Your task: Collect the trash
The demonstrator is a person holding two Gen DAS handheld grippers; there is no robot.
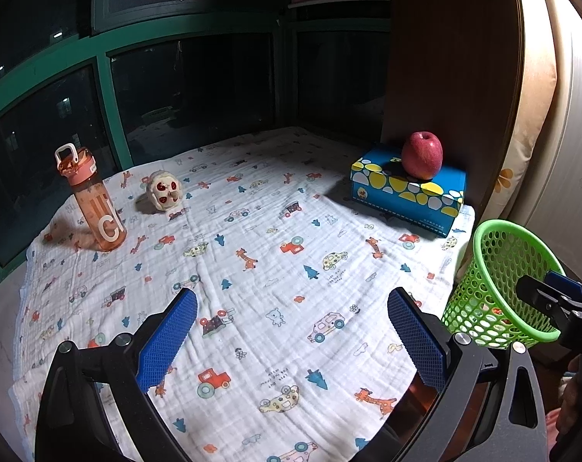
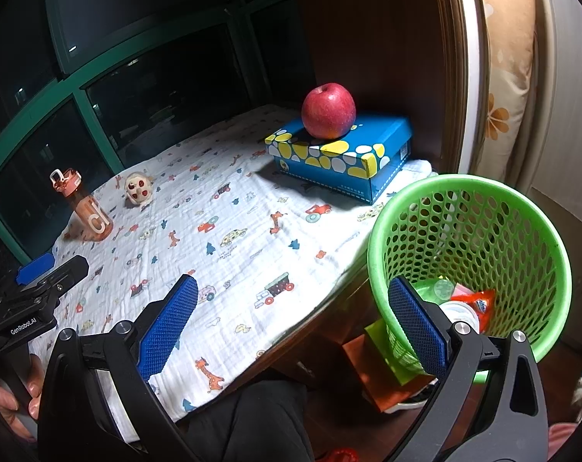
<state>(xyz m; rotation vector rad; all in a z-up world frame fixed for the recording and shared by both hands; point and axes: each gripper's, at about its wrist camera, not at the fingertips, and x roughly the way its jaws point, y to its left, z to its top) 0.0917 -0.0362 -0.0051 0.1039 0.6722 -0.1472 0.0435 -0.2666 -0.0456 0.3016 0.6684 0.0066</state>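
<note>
Green basket (image 2: 479, 208) off the table's (image 2: 229, 238) right edge holds wrappers (image 2: 481, 304); left gripper (image 1: 291, 340) and right gripper (image 2: 291, 331) gape wide, empty.

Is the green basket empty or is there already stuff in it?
Not empty. The right wrist view looks down into the basket: a red wrapper and a few other pieces lie at the bottom. It is far from full.

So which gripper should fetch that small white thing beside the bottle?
Probably left. The small white thing sits far left by the bottle, ahead of the open left gripper; the open right gripper is by the green basket.
</note>
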